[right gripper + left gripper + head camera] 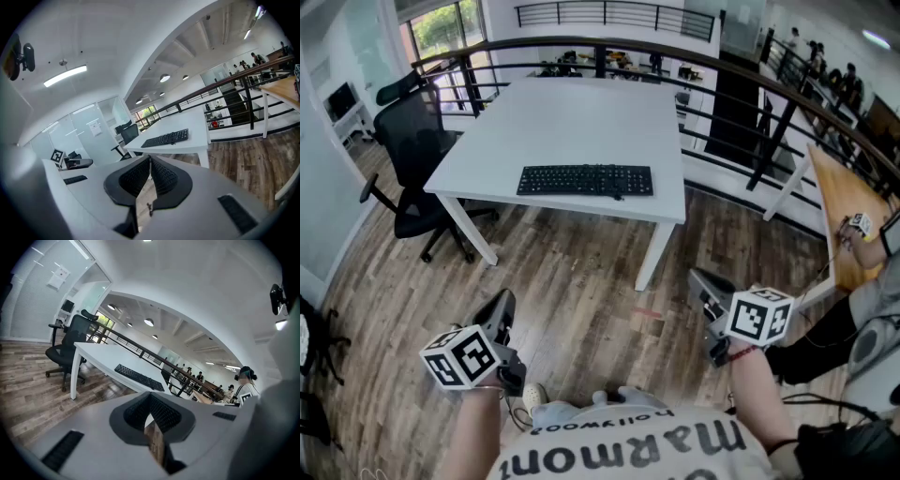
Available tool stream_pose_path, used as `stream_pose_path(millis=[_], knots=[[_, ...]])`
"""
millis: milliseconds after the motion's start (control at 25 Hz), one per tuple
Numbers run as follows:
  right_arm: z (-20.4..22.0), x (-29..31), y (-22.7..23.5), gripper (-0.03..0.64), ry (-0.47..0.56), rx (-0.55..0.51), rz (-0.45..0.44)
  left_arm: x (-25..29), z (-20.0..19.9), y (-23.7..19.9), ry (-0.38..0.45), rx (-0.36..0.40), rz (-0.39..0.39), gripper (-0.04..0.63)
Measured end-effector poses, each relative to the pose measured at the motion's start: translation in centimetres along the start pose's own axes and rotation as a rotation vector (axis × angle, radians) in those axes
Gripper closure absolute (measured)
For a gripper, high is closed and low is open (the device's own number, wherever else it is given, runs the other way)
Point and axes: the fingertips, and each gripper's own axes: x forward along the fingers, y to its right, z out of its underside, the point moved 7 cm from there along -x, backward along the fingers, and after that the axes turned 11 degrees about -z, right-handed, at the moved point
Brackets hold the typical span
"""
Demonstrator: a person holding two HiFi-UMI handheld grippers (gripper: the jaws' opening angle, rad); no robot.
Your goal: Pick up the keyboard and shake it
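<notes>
At the far left, a black office chair point(411, 155) stands on the wooden floor point(572, 281), just beside the left corner of a white worktop point(572, 108).

Your left gripper point(503, 302) is low in the head view, left of centre, over the floor and well short of the worktop. It points forward and slightly down. Its jaws are pressed together with nothing between them. In the left gripper view, the closed tips point toward the worktop, with the keyboard beyond them and a little to the left.

The black keyboard point(586, 180) lies flat near the front edge of the worktop, with its long side along that edge. It sits roughly midway between your two grippers and well ahead of both. Neither gripper touches it.

Your right gripper point(701, 284) is low in the head view, right of centre. It is also over the floor, near the worktop's front right leg but apart from it. Its jaws are closed, with their tips meeting and nothing held. In the right gripper view, the keyboard appears just above the jaw tips and slightly to the right, well apart from them.

A dark railing point(741, 70) curves behind the worktop. At the far right is the corner of a wooden table point(848, 202), with another person's arm point(867, 251) beside it.
</notes>
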Motion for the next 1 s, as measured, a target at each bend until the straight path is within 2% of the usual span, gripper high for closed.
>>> stream_pose_path(millis=[480,800,1000], knots=[[0.3,2.1,0.1,0.574,0.011,0.038,0.000,0.9,-0.8,-0.3,-0.020,0.019,0.001,0.592],[-1.5,5.7,1.0,0.572,0.012,0.069,0.079,6.5,-4.0,-3.0,-0.044,0.006,0.029,0.592],[-4.3,10.0,0.7,0.572,0.062,0.074,0.106,10.3,-7.2,-5.4,-0.077,0.014,0.043,0.592]])
